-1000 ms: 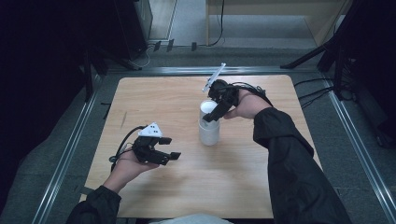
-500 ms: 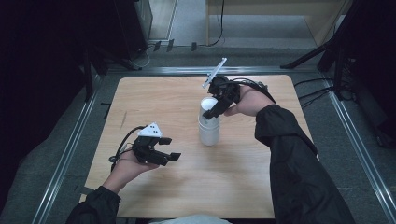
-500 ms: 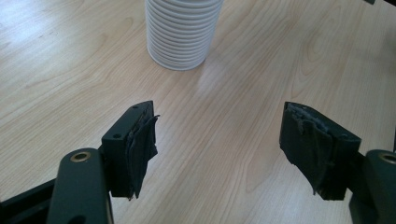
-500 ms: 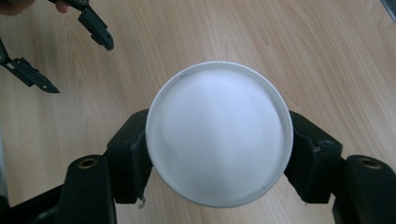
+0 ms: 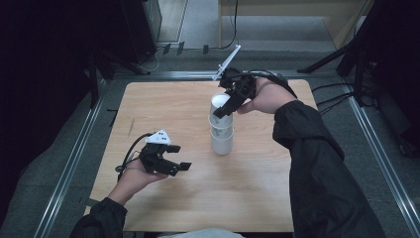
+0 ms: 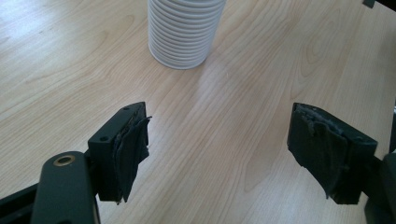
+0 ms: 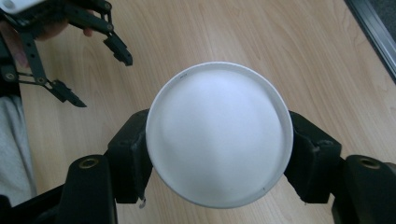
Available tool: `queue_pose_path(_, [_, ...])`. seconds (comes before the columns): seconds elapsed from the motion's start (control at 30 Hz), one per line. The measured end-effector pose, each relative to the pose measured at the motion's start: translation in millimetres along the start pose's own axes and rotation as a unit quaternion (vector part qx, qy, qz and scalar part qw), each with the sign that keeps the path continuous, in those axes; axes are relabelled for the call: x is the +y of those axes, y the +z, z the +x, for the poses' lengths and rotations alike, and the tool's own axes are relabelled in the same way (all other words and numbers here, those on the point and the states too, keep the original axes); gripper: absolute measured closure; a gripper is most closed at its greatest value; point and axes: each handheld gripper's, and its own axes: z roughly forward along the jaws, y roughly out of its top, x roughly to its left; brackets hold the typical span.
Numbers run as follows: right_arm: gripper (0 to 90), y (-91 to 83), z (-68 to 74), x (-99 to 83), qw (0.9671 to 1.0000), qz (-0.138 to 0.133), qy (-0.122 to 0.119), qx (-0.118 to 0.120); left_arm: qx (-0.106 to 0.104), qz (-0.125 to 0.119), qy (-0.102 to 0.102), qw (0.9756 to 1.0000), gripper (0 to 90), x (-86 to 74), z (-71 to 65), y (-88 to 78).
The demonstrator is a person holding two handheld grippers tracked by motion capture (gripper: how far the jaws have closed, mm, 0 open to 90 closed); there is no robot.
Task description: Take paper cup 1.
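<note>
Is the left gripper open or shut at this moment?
Open. In the left gripper view its two jaws stand far apart with bare table between them, and the left gripper holds nothing.

table [image 5: 148,104] — pale wood (grain visible) | on it — white ribbed cup [image 5: 221,141]
</note>
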Motion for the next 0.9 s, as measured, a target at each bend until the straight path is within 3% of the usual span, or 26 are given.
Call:
queue_pose_path(0.4, [33.5,-43.1,14.7,15.3,0.9998,-0.015,-0.009,-0.009,-0.002,0.001,0.001,1.0000,20.4,0.0,0.3,-0.8])
queue_pose_path(0.53, [33.7,-59.3,27.5,13.4,0.9996,-0.027,-0.011,0.003,-0.003,-0.001,-0.002,1.0000,20.4,-0.1,1.3,-1.5])
queue_pose_path(0.9, [33.9,-44.2,55.2,-20.8,0.9986,-0.036,-0.023,0.031,-0.013,-0.002,0.002,0.9999,20.4,0.1,-1.5,-1.1])
